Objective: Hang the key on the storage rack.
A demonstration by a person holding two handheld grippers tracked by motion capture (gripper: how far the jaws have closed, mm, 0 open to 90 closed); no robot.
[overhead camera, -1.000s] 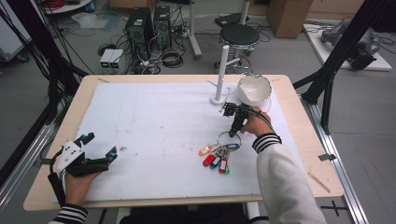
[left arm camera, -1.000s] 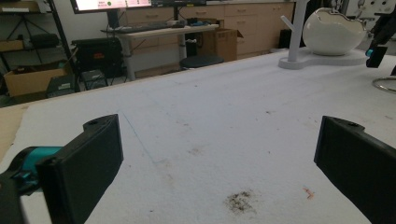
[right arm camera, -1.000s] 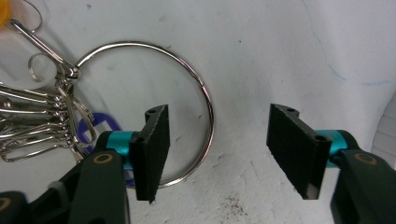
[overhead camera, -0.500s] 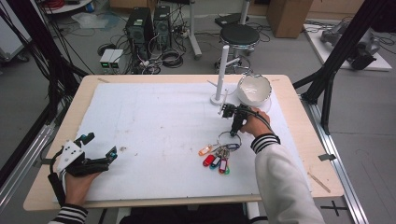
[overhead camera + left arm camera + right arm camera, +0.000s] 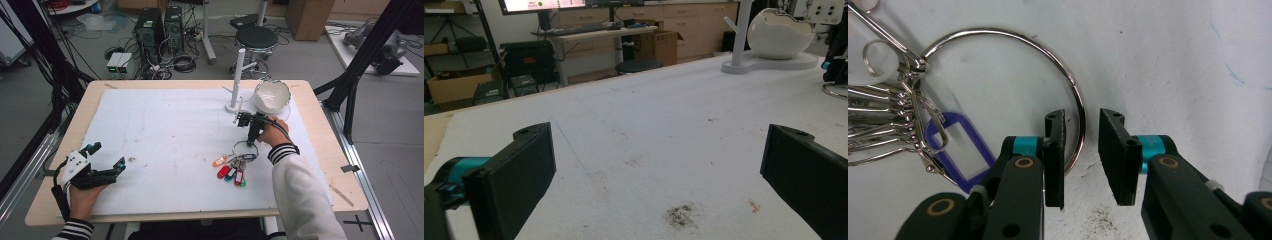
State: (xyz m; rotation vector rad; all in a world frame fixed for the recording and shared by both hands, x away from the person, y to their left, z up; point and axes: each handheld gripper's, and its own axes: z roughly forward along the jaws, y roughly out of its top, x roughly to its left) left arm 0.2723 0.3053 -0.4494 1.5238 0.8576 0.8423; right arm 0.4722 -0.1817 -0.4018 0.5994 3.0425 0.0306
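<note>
While the left gripper rests spread wide on the desk, the right gripper's parted fingers straddle the key ring near the white bowl

Evenly and brightly lit from overhead in the high view, with soft, short shadows on the white table cover and some softness throughout. Sharp close up in the right gripper view, with bright glints along the metal key ring. Slightly blurred on the near jaws in the left gripper view, straight lines bowing toward the edges.
</note>
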